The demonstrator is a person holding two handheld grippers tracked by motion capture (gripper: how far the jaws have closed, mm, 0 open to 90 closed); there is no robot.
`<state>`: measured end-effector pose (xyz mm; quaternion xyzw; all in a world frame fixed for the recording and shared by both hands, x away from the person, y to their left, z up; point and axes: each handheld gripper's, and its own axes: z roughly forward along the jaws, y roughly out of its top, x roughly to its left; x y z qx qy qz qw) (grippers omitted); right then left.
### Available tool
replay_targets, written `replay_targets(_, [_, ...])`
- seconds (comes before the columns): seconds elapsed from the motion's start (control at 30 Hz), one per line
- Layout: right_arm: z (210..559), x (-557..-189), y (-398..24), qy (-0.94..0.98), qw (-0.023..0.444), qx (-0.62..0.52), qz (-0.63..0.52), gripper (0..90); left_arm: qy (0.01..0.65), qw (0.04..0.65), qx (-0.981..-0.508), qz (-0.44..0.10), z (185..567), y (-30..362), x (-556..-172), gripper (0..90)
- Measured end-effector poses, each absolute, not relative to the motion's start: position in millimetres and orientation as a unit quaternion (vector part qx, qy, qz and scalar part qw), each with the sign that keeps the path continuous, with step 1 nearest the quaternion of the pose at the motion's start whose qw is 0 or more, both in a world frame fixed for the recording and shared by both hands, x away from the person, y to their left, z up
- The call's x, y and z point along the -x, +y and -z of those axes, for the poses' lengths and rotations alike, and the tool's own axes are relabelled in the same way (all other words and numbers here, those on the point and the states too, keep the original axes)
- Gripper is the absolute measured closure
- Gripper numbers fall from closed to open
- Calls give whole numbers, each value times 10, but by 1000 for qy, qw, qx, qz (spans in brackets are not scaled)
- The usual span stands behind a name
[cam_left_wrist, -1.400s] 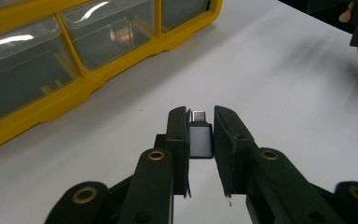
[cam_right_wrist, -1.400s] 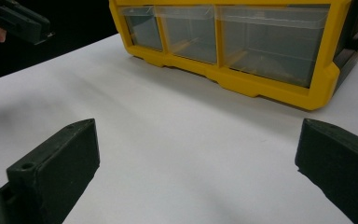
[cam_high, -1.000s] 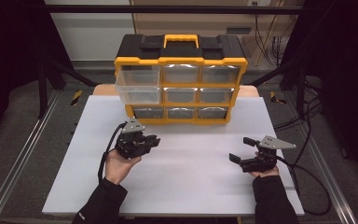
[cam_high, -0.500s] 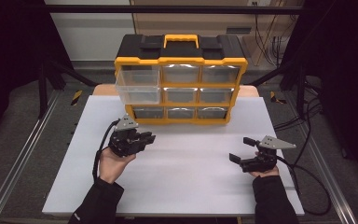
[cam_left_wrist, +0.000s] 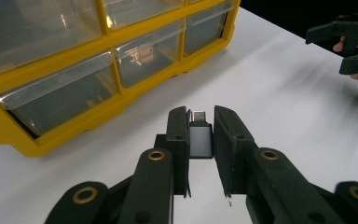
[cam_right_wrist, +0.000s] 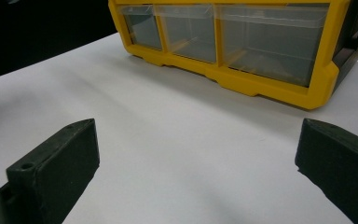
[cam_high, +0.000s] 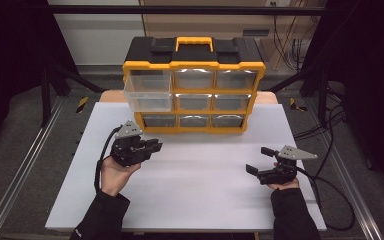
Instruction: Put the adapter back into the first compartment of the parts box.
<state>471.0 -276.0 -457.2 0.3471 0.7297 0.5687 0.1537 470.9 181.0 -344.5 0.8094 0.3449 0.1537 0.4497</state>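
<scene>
Nearest, the left gripper (cam_left_wrist: 200, 133) pinches a small grey adapter (cam_left_wrist: 200, 140) with a metal plug tip between its jaws, held over the white table (cam_high: 200, 195) in front of the organizer's left side. Off to the other side, the right gripper (cam_high: 261, 161) rests low near the table with its jaws spread wide and nothing between them, well apart from the left one. Beyond both stands the yellow drawer organizer (cam_high: 194, 90), black-topped, at the table's far edge. Its upper-left clear drawer (cam_high: 147, 92) is pulled out toward the person; the other drawers sit shut. Bare tabletop lies between the held adapter and the organizer's front.
</scene>
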Motion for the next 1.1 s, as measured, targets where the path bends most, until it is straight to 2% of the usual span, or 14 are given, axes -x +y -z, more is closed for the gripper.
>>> replay_targets(1.1, [4568,-4708,-2765,729,155,-348,-568,3,346,462,-799,-169,3217,1996,-4659,757])
